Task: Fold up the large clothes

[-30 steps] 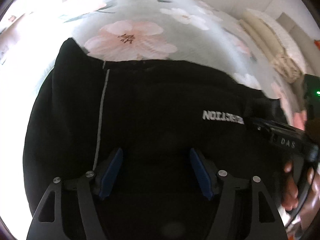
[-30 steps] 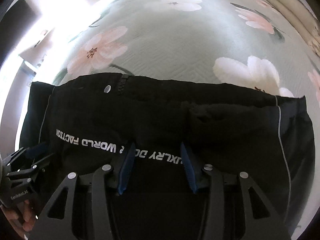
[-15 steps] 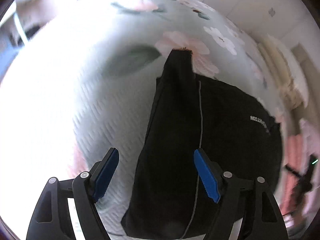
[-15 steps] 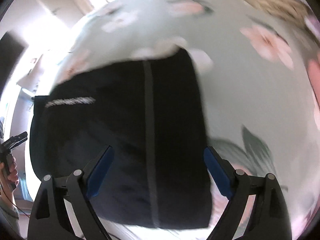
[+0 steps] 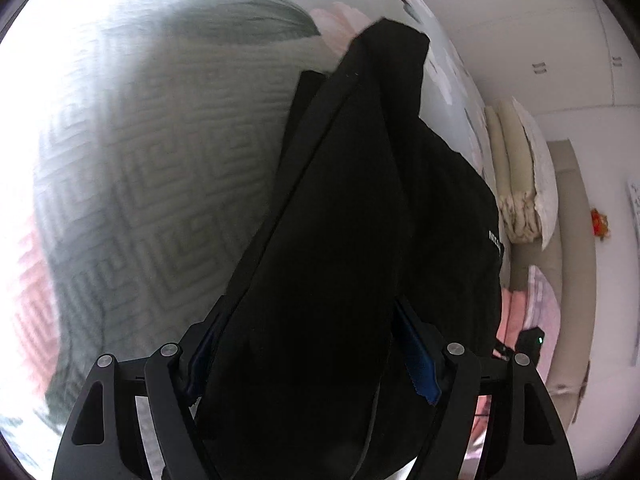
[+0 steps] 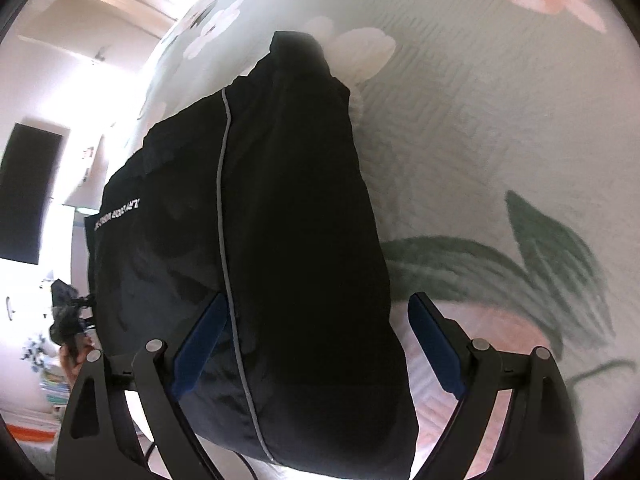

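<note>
While the left gripper (image 5: 310, 354) and right gripper (image 6: 316, 344) each straddle an end with jaws apart, the folded black garment (image 6: 280, 240), smooth with grey piping, lies on the quilted floral bed (image 6: 480, 140), its long axis running away from both cameras.

Matt black cloth garment (image 6: 288, 240) (probably smooth-woven) on a quilted, textured bedspread (image 6: 500, 128).
</note>
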`<state>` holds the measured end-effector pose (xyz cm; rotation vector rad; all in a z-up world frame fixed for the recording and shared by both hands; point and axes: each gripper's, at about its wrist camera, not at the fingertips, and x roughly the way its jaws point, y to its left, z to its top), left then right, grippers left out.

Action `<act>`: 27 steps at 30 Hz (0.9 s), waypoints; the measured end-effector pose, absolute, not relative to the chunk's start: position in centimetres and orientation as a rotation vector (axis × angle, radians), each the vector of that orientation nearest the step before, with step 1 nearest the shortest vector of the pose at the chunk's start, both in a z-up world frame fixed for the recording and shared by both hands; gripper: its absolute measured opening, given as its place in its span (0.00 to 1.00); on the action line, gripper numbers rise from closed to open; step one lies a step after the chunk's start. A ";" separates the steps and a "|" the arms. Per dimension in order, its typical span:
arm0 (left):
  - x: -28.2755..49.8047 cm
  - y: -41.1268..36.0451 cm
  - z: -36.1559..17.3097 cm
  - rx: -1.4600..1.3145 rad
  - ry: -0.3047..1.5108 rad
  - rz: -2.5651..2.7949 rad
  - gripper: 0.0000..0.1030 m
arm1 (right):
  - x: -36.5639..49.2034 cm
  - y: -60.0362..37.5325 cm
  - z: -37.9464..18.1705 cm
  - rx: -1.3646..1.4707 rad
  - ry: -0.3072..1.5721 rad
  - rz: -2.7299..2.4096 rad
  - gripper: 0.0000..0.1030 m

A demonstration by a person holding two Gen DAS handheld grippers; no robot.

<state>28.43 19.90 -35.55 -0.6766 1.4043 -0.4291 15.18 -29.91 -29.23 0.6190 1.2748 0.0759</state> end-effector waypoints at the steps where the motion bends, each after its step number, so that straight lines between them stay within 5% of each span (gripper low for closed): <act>1: 28.8 19.7 -35.9 -0.673 1.414 -0.440 0.76 | 15.4 -30.1 -29.6 0.630 1.277 0.090 0.95; 18: 30.7 18.4 -38.5 -0.812 1.450 -0.584 0.79 | 17.2 -30.1 -32.5 0.670 1.284 0.379 1.00; 27: 31.1 18.1 -38.9 -0.838 1.444 -0.591 0.80 | 19.7 -28.7 -32.9 0.702 1.257 0.524 0.94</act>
